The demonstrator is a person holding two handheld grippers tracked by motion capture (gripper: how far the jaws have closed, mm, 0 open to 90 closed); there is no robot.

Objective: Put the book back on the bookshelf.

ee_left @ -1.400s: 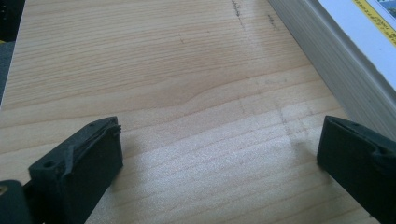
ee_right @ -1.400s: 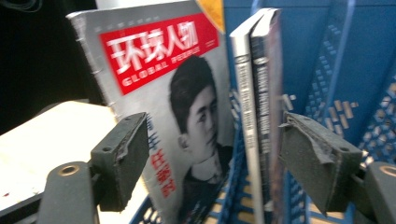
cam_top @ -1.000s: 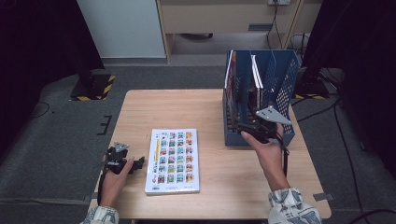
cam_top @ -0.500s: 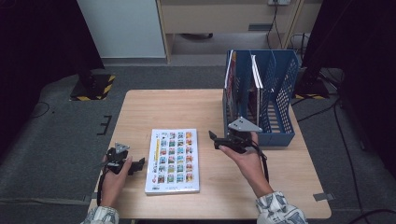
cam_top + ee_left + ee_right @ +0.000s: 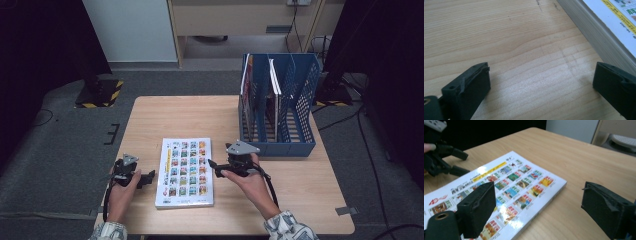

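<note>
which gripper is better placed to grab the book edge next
Probably the left gripper: its open jaws sit low on the table, right beside the book and its page edge. The right gripper, also open, hovers over the book's other long edge, angled downward.

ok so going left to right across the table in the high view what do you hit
left gripper → book → right gripper → blue file rack

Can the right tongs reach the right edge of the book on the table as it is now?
Probably yes. The right tongs are open beside the book, and only bare table lies between them and its edge.
</note>
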